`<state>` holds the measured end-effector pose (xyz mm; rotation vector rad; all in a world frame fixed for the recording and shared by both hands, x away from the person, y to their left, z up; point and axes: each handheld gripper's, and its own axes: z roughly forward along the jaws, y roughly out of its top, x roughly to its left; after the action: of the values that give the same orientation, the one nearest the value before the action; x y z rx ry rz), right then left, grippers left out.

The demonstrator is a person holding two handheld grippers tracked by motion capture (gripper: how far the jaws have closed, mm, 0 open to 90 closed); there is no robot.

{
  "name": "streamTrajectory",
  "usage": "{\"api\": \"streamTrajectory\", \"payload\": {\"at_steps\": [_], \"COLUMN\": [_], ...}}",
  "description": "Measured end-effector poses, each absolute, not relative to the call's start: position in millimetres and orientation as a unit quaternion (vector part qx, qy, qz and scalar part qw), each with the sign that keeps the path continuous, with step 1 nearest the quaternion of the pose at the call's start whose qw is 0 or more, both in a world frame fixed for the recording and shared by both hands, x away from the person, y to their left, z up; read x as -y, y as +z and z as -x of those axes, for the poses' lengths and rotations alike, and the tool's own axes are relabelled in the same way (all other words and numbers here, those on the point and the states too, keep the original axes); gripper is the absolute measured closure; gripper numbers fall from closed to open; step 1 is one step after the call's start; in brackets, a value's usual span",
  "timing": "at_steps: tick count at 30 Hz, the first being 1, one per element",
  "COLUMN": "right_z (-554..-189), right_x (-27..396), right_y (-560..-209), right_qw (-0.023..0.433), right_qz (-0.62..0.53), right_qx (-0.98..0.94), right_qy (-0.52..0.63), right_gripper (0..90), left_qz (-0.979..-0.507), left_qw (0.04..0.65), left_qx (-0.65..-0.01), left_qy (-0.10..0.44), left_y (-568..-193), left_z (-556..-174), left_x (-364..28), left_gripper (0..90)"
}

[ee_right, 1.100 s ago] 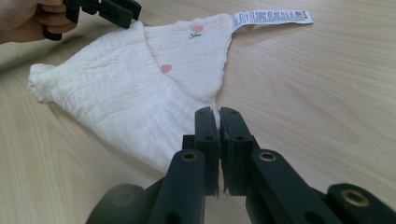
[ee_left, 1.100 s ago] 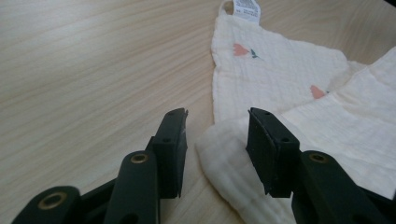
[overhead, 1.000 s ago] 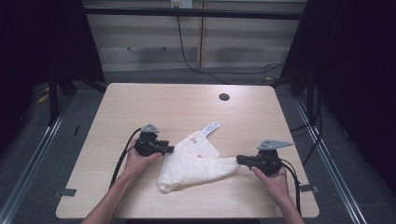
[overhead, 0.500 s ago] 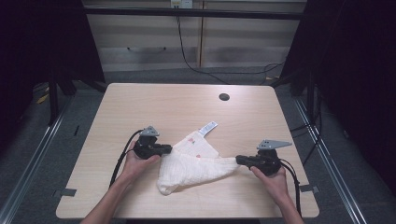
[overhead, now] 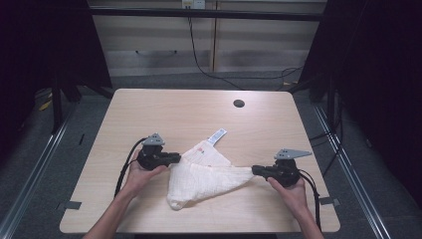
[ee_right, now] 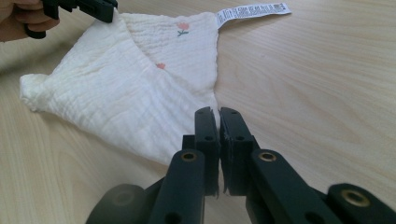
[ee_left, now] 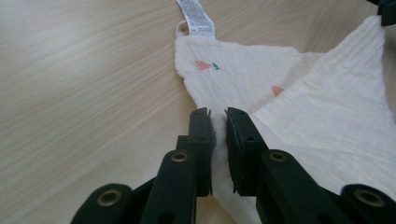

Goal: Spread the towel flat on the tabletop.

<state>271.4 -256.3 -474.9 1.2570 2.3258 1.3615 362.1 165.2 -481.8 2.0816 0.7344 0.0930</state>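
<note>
The cream muslin cloth point(overhead: 206, 179) lies in the lower middle of the high view on the tabletop point(overhead: 149, 114), partly folded, with its white care label point(overhead: 217, 136) pointing to the upper right. The left gripper point(overhead: 175, 158) has just been closing, and in the left gripper view its jaws are now clamped on the cloth's edge point(ee_left: 218, 135). The right gripper point(overhead: 255, 170) is pinched on the opposite corner, at the right of the frame, and the fabric is drawn out to a point there. I judge that the step in hand is securing both corners for a fold. The next move probably needs both hands to lift together, keeping the cloth taut so that no corner slips out.
</note>
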Motion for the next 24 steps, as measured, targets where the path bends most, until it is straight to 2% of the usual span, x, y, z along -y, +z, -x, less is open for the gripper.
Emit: {"api": "streamTrajectory", "payload": {"at_steps": [4, 15, 24], "right_z": [-271.2, -272.0, -271.0], "right_x": [256.4, 257.2, 257.9], "right_y": [-474.7, -474.5, -462.0], "right_qw": [0.084, 0.084, 0.093], "right_qz": [-0.421, -0.423, -0.415], "right_qx": [-0.779, -0.778, -0.772], "right_qy": [0.456, 0.458, 0.473], "right_gripper": [86.9, 86.8, 86.9], "left_qz": [-0.841, -0.834, -0.819], "left_qw": [0.449, 0.459, 0.483], "left_qx": [-0.3, -0.305, -0.305], "left_qy": [0.04, 0.036, 0.048], "left_y": [-481.2, -479.7, -463.3], "left_z": [-361.4, -360.6, -356.2], "left_x": [-166.5, -170.9, -184.7], "left_gripper": [78.4, 84.6, 85.8]}}
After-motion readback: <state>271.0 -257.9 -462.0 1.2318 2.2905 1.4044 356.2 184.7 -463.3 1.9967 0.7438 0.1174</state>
